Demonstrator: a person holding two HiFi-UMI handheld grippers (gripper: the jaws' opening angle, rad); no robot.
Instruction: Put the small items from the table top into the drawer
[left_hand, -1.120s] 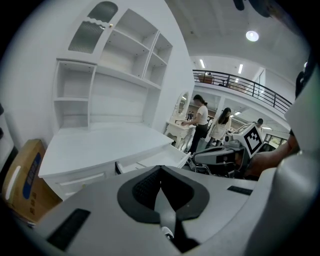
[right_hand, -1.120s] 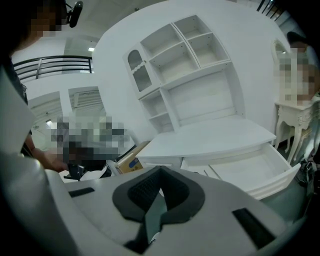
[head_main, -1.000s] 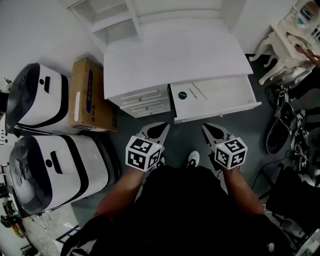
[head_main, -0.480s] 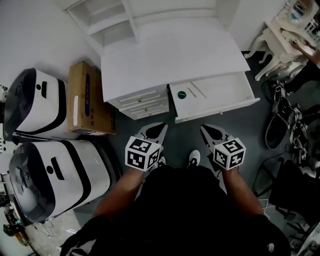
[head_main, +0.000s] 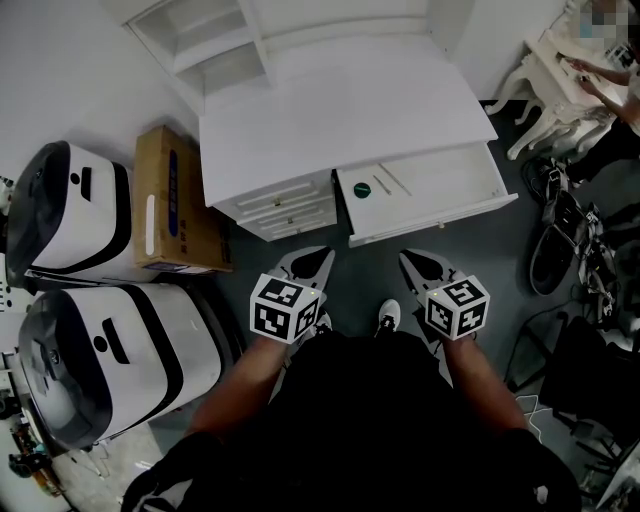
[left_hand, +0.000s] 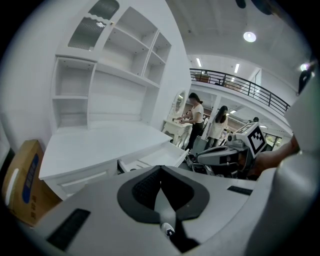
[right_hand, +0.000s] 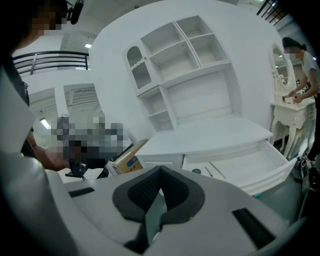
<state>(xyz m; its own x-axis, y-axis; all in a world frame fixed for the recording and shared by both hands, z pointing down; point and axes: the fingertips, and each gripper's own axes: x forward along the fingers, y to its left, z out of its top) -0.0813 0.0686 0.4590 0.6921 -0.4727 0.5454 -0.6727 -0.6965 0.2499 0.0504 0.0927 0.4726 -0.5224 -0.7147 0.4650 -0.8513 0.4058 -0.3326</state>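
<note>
Inspector: Change since a second ago?
Operator: None of note. Left gripper (head_main: 313, 262) and right gripper (head_main: 420, 262) stay low, jaws clenched on nothing. Ahead of them the drawer (head_main: 455, 180) stands open, holding a green disc (head_main: 362, 190). Beyond it the table top (head_main: 340, 110) lies bare. Task likely complete.
Inspector: Room?
Operator: Cardboard box (head_main: 172, 200) left of the left gripper.

A white table (head_main: 340, 110) is standing on the grey floor (head_main: 480, 260), with an open shelf unit (head_main: 215, 40) rising along its back edge. Its right-hand drawer (head_main: 450, 175) is hanging open. A small dark green round item (head_main: 362, 190) is lying at the drawer's left end, with thin sticks (head_main: 395, 180) just beside it. A cardboard box (head_main: 175, 200) is sitting on the floor just beside the table's left side.
</note>
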